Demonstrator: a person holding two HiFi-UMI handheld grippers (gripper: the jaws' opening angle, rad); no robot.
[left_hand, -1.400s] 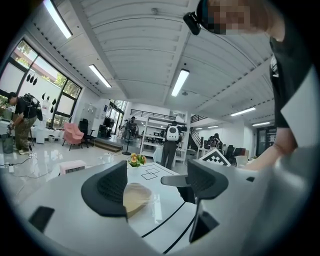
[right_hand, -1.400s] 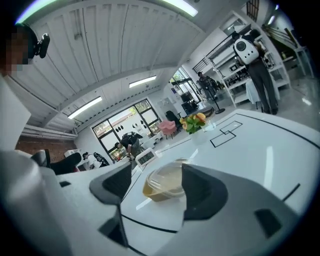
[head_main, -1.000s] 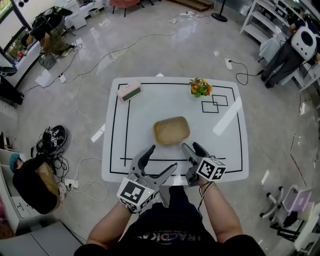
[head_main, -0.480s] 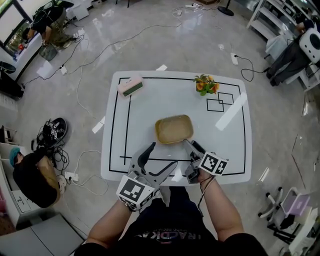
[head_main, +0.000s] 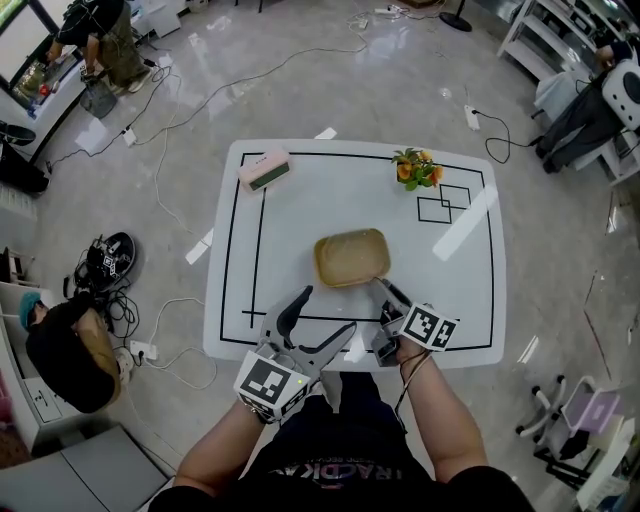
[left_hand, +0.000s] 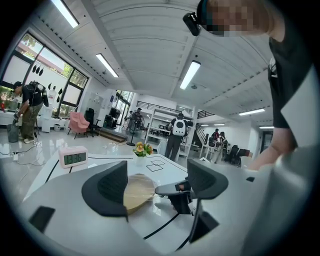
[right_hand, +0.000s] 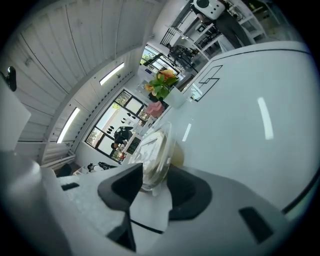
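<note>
Right tool (head_main: 389, 293) has slid forward since a second ago and rolled onto its side. Its dark, ribbed jaws, wide apart back then, have now drawn in on the near rim of the container (right_hand: 154, 150), and the clear plastic edge fills the narrow gap between them.

Left tool (head_main: 325, 312) hangs at the near edge of the counter (head_main: 290, 215), jaws spread wide, nothing between them, short of the container and not touching it.

On to the container itself: a shallow, rounded-rectangle tub of thin, glossy, see-through plastic, tan inside, sitting flat near the middle of the counter, just beyond the near black line. That counter is smooth, white and shiny, with thin black tape tracing a border and two overlapping squares (head_main: 441, 203) towards the far right.

Further back, a small pot of orange and yellow flowers (head_main: 417, 168) stands beside those squares. At the far left corner sits a pink, boxy clock (left_hand: 68, 157) with a green display.
</note>
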